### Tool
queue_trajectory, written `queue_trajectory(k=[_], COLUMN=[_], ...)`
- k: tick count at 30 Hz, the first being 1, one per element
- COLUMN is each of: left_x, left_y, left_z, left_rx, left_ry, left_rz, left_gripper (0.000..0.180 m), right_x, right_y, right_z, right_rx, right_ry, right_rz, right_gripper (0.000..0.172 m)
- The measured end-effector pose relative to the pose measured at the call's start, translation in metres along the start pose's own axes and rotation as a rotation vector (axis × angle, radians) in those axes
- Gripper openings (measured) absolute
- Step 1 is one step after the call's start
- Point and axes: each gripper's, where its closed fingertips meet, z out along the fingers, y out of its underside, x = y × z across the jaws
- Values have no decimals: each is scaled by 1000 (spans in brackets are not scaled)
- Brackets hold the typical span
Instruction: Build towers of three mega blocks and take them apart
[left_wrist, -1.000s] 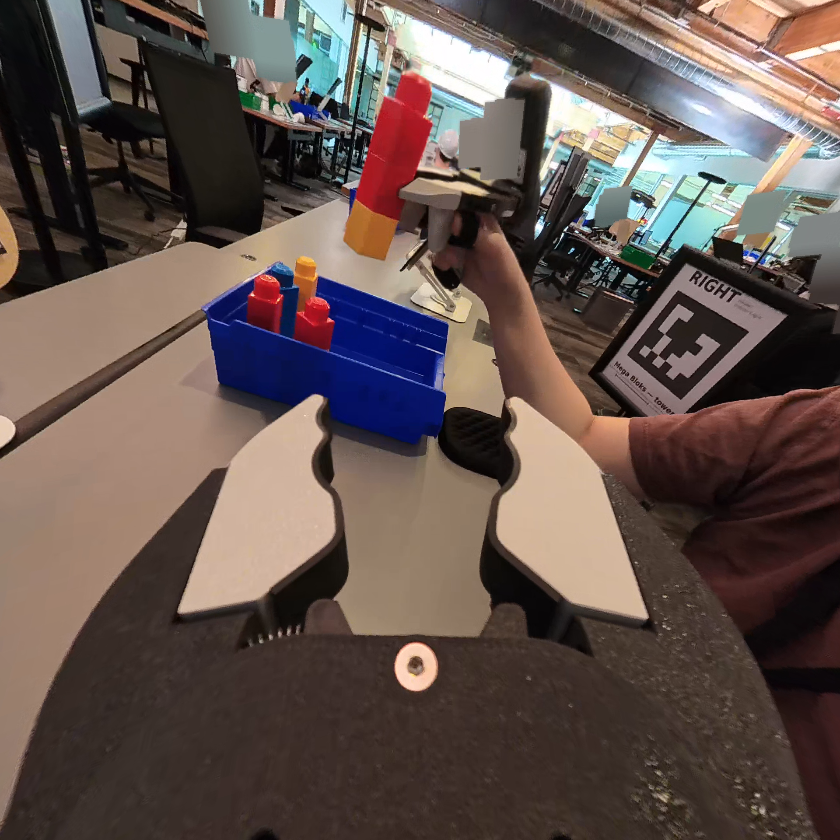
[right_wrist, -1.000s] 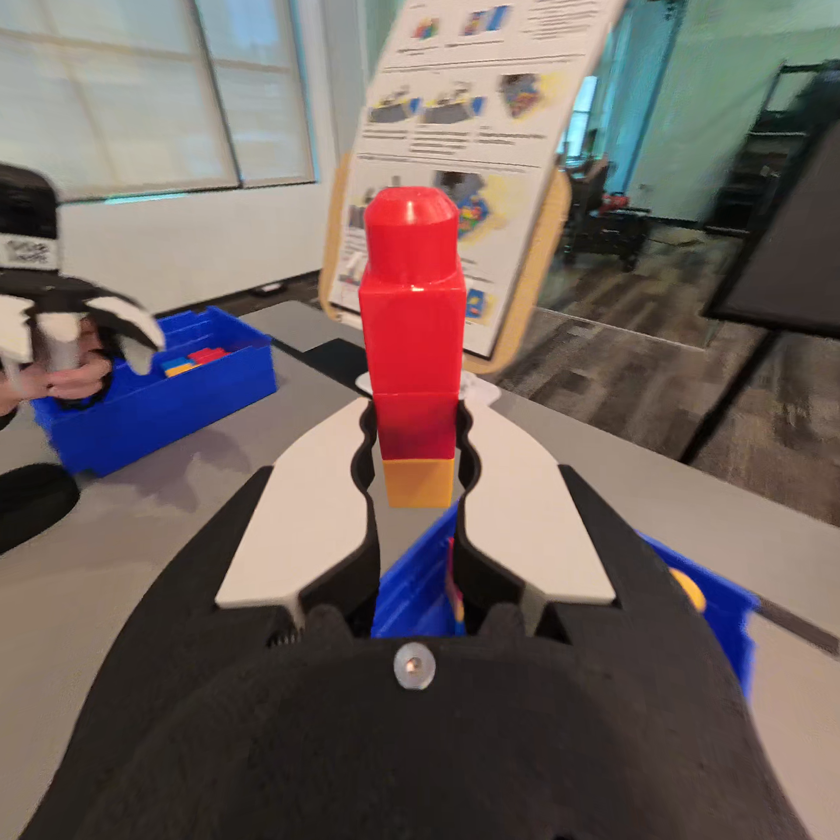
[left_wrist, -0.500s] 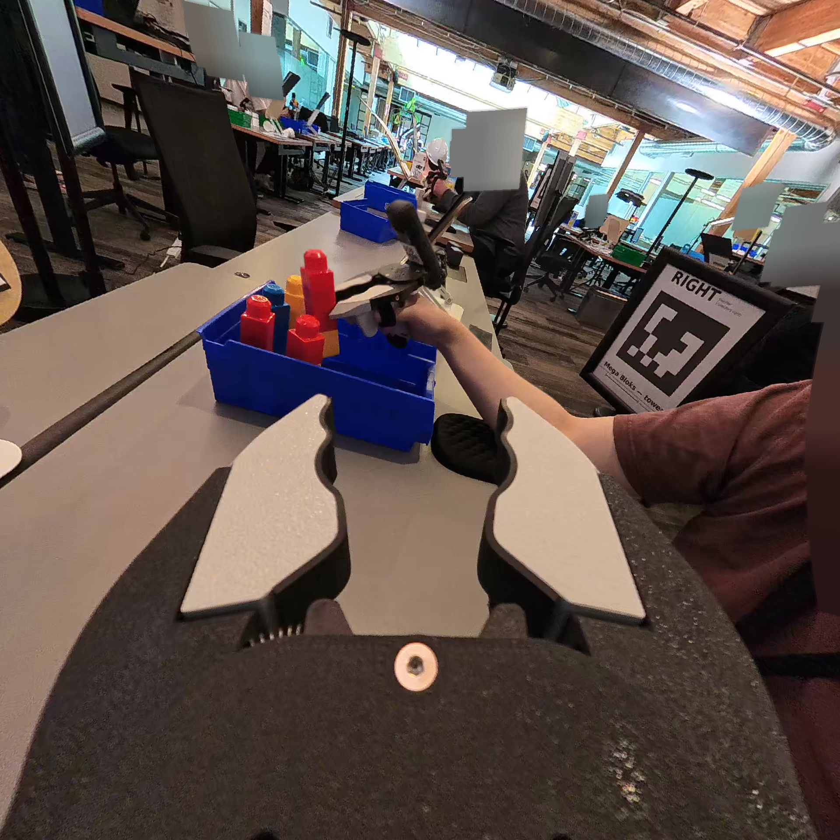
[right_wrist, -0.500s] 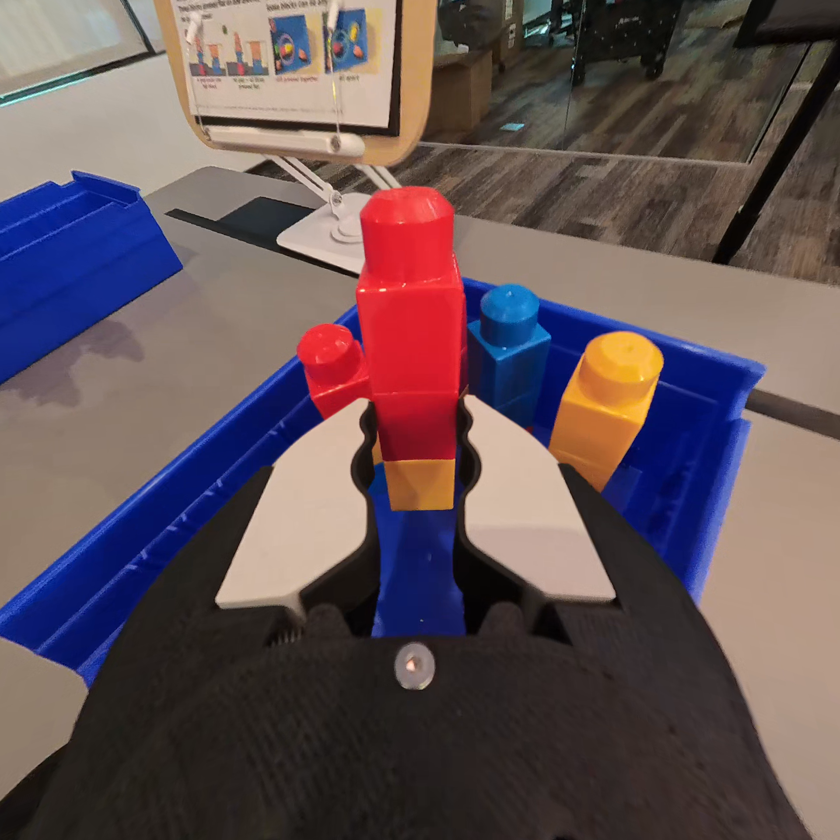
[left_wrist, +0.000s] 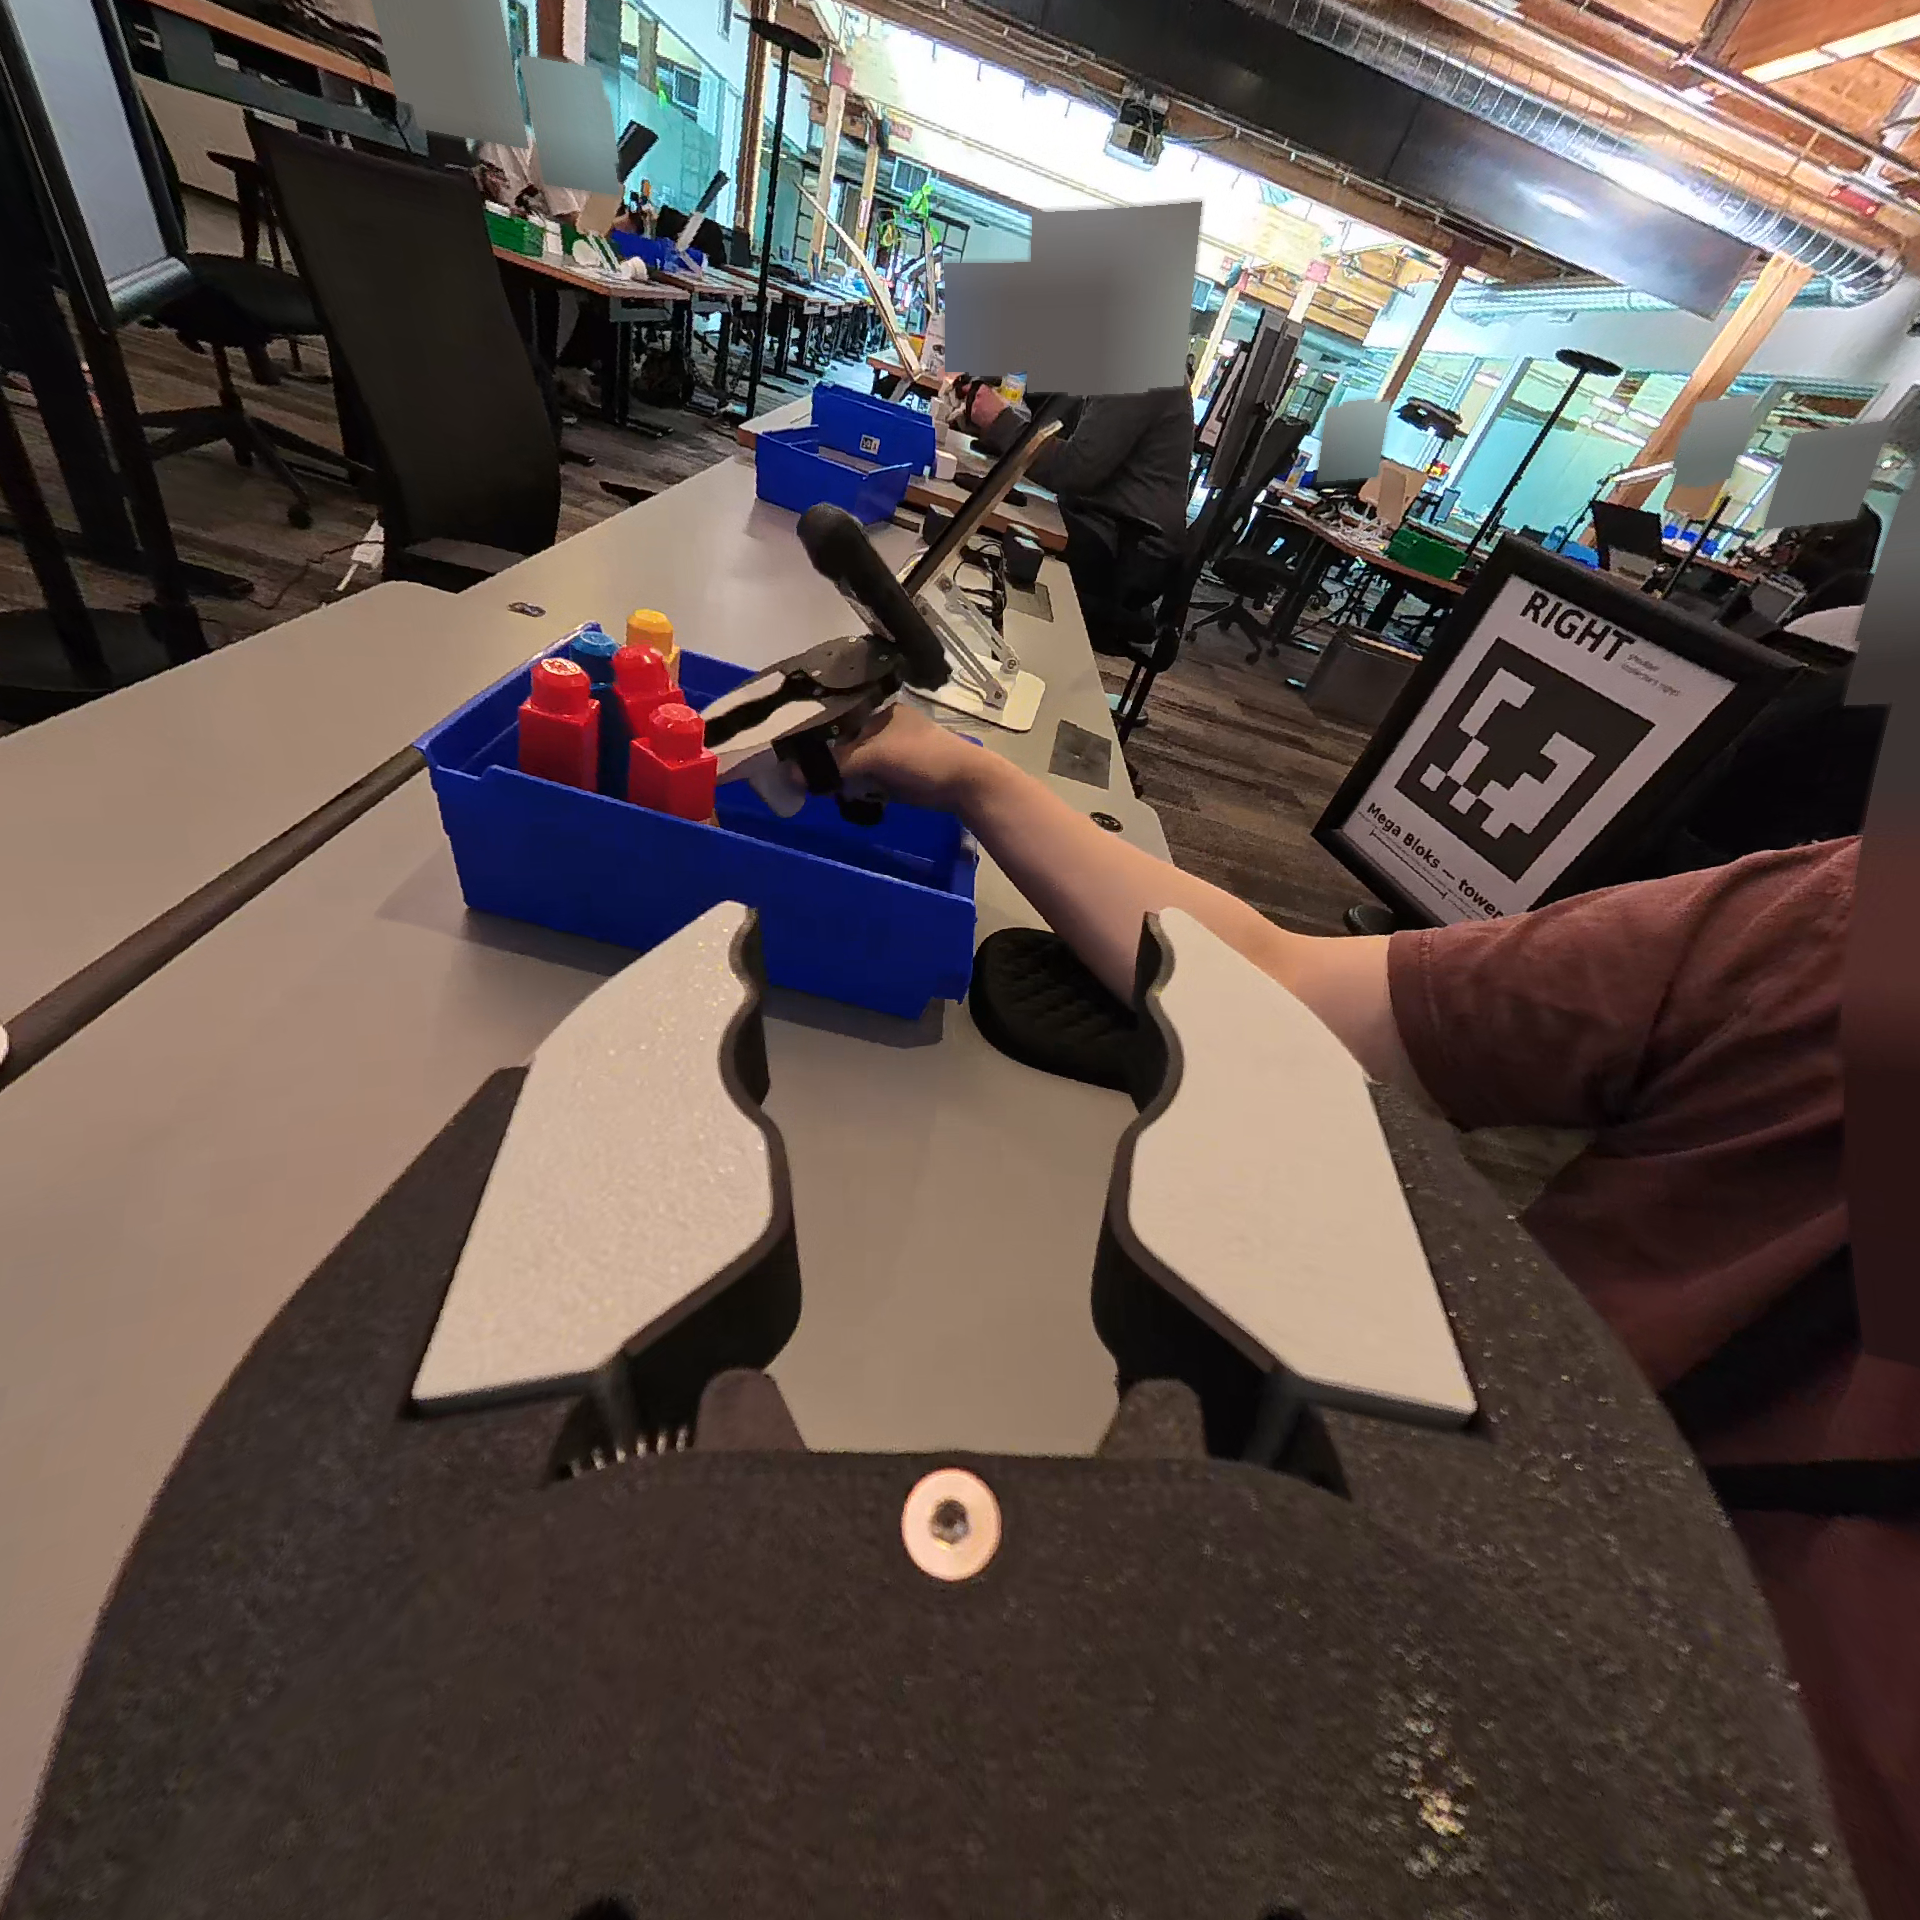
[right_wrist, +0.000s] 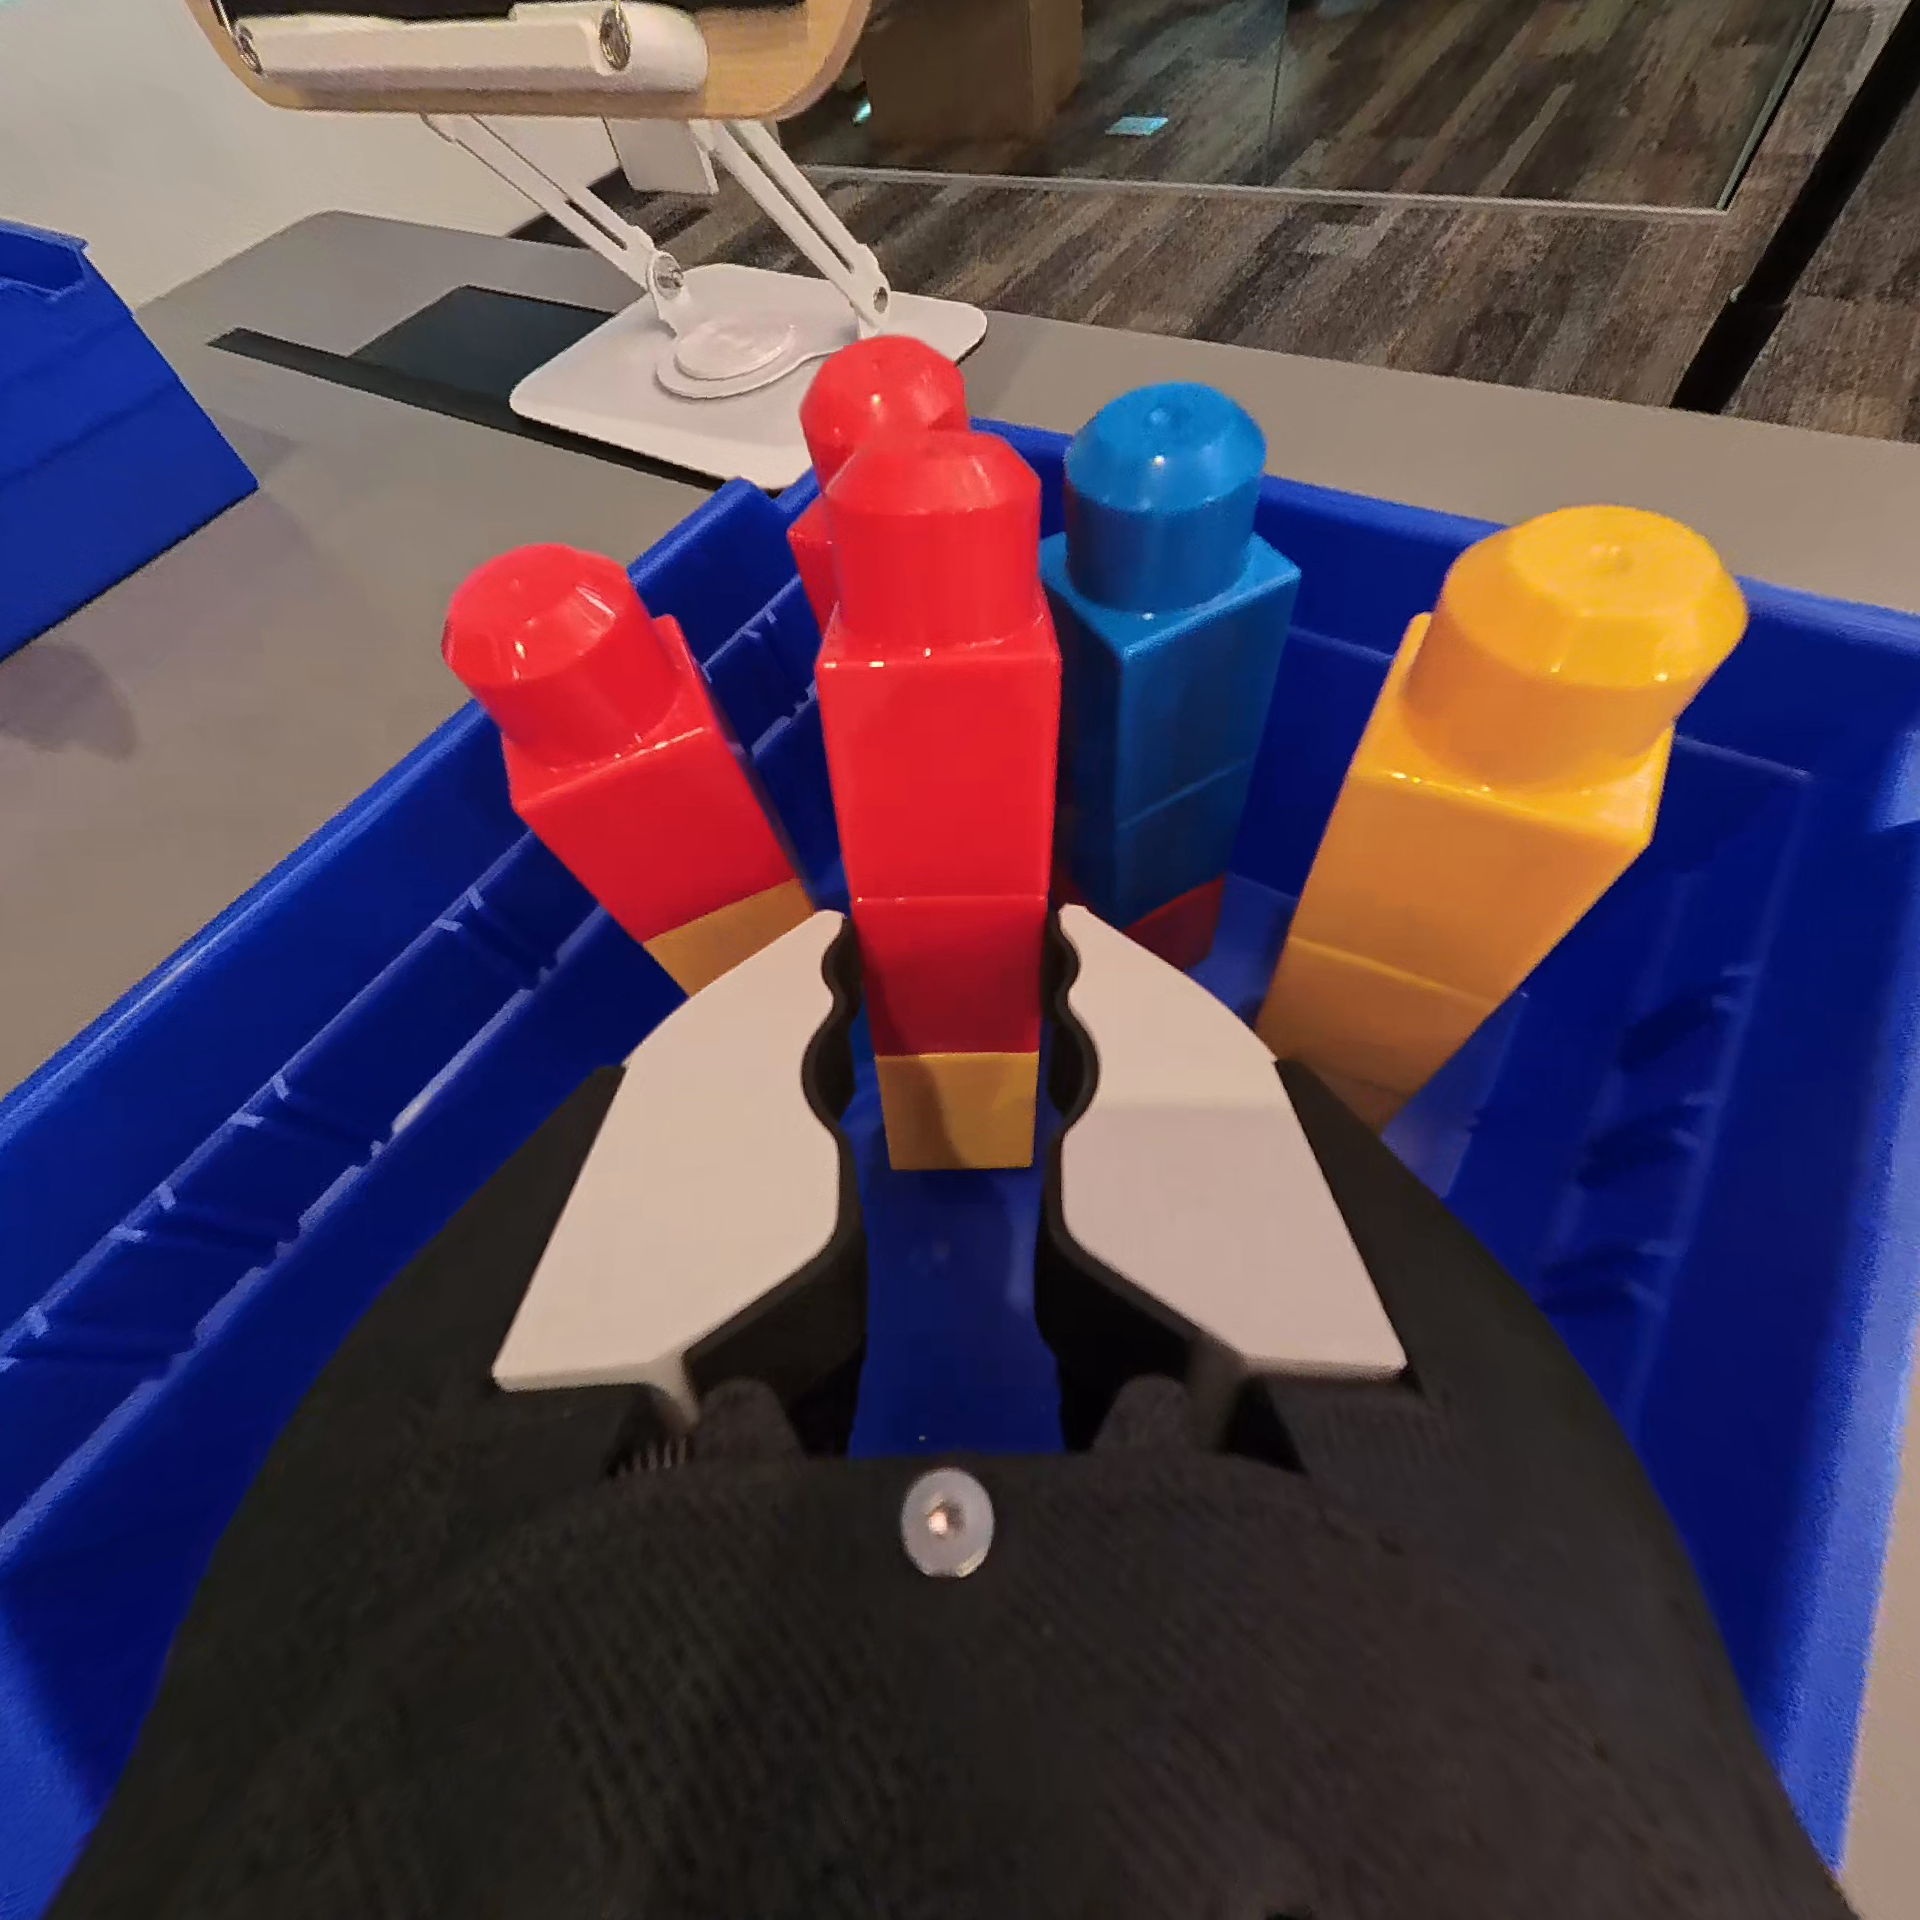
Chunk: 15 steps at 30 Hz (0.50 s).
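Right wrist view: the right gripper (right_wrist: 951, 1023) is reaching down into the blue bin (right_wrist: 312, 1091), its pads pressing the middle block of a red-and-yellow tower (right_wrist: 940, 790) standing upright, base half hidden. The left gripper (left_wrist: 951, 1023) is hovering wide open over the table (left_wrist: 260, 1039), grasping nothing.

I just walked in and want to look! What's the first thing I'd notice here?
Bright block towers standing in a blue bin on the grey table. The right gripper pinches a tower of two red blocks on a yellow one, with a blue tower and a yellow tower beside it. The left gripper hangs over the table with jaws wide apart and nothing between them.
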Motion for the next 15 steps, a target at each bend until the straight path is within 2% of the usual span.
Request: queue_trajectory(k=[8, 15], left_x=[3, 7], left_y=[0, 2], left_z=[0, 2], left_rx=[-3, -20], left_ry=[10, 21], left_rz=[6, 13], left_gripper=[67, 67], right_x=[3, 1], right_y=[6, 17], right_z=[5, -4], right_rx=[-4, -150], right_ry=[7, 26], right_rz=[8, 13], right_gripper=[34, 35])
